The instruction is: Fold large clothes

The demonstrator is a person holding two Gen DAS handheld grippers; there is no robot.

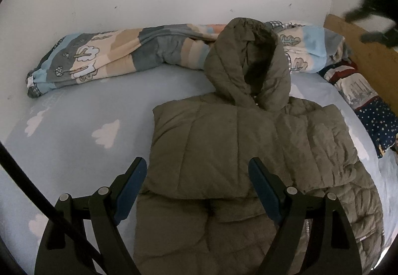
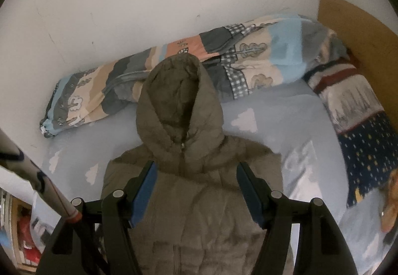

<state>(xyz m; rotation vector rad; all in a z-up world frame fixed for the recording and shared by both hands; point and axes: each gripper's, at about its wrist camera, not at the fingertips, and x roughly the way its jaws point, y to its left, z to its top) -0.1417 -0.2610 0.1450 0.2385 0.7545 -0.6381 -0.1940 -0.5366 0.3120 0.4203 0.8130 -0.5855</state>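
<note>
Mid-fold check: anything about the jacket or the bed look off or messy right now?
The jacket lies flat with its sleeves folded in, but its hood still sticks out, the tip overlapping the rolled blanket by the wall. Both claws hover open, holding nothing. Otherwise nothing odd.

The jacket (image 1: pixel 223 150) is an olive-green quilted puffer with a hood (image 1: pixel 248 61). It lies flat, front side up, on the bed (image 1: pixel 87 113), a light blue sheet with white clouds. The hood points toward the bed's far edge at the wall and rests open. In the left wrist view, one side panel is folded across the chest. The front zipper (image 2: pixel 182 158) runs down the centre.
</note>
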